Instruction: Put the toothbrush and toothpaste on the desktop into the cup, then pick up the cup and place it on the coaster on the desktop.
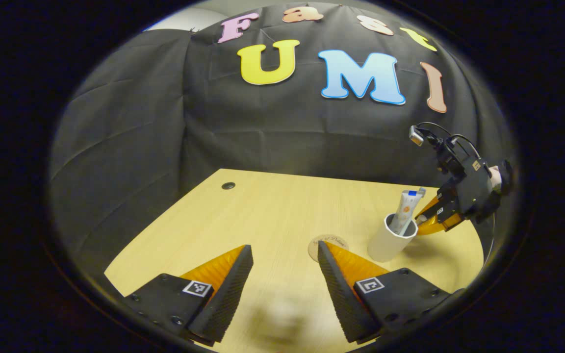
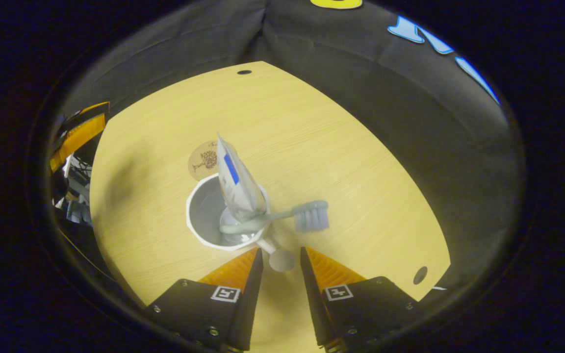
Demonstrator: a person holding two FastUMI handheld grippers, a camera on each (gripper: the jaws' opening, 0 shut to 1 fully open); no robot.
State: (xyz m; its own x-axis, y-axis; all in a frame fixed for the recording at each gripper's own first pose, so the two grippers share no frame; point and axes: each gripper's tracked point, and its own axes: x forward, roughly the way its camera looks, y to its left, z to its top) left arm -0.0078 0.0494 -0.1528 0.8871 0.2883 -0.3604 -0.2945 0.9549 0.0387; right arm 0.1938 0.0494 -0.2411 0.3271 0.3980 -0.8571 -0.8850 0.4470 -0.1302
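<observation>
From the left gripper view I see my left hand-held gripper (image 1: 285,267) held low over the near edge of the counter (image 1: 263,215), its fingers spread wide with nothing between them. Just past its right finger lies the round coaster (image 1: 322,241), partly covered by that finger's tip. To the right of the coaster stands the white cup (image 1: 391,240), upright on the counter, near but apart from the coaster, toward the counter's right edge. The toothpaste (image 1: 406,206) stands in the cup, its tube leaning a little and rising above the rim. My right hand-held gripper (image 1: 429,218) hangs just beside the cup on its right, fingers pointing down toward the rim, with a bit of the hand that holds it showing behind the body. In the right gripper view that gripper (image 2: 281,255) looks down on the cup (image 2: 201,206), with the coaster (image 2: 204,159) just beyond it. The toothpaste (image 2: 236,184) leans against the cup's near wall, and the toothbrush (image 2: 282,215) rests across the rim, handle end inside the cup, bristle head sticking out over the counter (image 2: 312,137). The right gripper's fingers are a little apart, around a small round white piece that I cannot identify; I cannot tell whether they press on it.
</observation>
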